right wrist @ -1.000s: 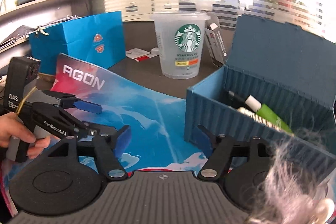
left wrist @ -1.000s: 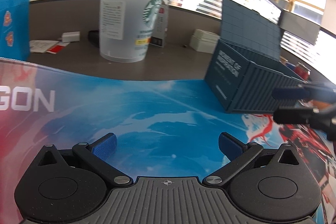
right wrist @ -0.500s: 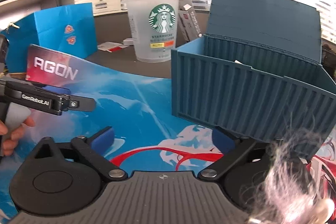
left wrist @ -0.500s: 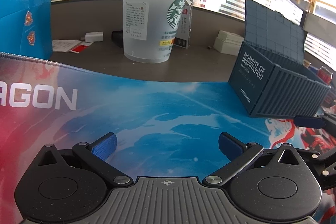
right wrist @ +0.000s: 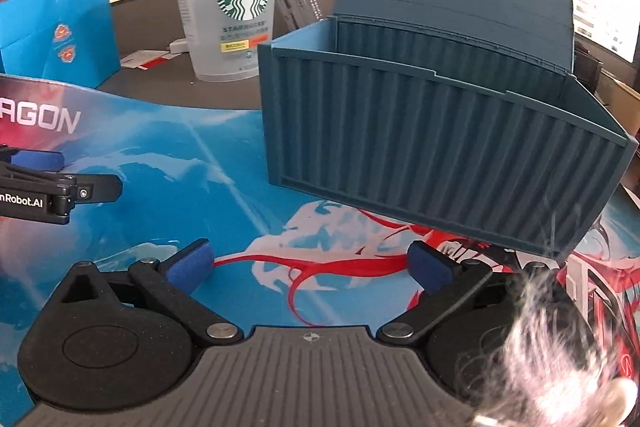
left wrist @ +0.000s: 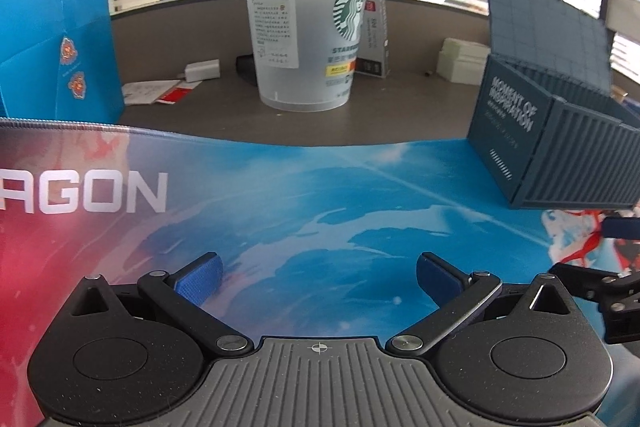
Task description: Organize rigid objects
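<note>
Both sets of fingers are spread wide and hold nothing: the left gripper (left wrist: 318, 277) and the right gripper (right wrist: 308, 265) hang low over a colorful mat (left wrist: 304, 195). The blue box (right wrist: 436, 131), lid up, sits just ahead of the right fingers, touching neither. Behind the mat on the gray counter (left wrist: 240, 119) stand a cup (left wrist: 306, 31) and a blue bag (left wrist: 56, 47). Window blinds fill the back.
</note>
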Demonstrator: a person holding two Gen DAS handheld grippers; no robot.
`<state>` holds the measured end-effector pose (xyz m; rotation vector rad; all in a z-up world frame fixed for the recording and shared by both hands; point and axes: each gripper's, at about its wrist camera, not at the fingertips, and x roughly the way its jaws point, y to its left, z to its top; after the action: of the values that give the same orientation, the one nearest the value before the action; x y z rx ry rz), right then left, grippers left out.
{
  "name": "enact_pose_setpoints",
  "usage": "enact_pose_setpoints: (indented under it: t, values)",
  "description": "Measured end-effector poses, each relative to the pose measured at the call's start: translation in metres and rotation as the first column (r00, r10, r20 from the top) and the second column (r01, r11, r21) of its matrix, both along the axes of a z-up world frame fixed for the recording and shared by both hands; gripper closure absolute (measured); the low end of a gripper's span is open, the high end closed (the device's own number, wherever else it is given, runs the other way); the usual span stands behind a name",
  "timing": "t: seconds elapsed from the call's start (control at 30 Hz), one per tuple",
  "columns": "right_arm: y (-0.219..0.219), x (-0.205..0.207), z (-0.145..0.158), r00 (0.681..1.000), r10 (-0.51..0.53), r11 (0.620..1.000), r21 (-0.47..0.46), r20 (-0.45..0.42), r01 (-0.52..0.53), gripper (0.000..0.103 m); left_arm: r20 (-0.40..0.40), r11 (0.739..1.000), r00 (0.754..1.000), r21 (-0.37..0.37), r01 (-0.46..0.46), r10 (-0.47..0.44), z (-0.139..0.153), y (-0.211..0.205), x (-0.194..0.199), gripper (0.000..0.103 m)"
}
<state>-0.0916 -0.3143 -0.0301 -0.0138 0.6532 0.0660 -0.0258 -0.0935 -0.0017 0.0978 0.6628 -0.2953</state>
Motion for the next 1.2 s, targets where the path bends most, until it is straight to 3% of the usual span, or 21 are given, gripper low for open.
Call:
enact_pose_setpoints:
  t: [0.4, 1.2]
  values:
    - [0.0027, 0.0072, -0.0011, 0.998, -0.055, 0.998, -0.002, 0.000, 0.055, 0.000, 0.002, 0.999, 0.999, 0.031, -0.041, 0.041, -0.0005, -0.0045, 0.0047, 0.000]
    - [0.0018, 0.0070, -0.0017, 0.999, -0.053, 0.999, -0.002, 0.000, 0.053, 0.000, 0.001, 0.999, 0.999, 0.029, -0.042, 0.042, -0.0011, -0.0054, 0.0039, 0.000]
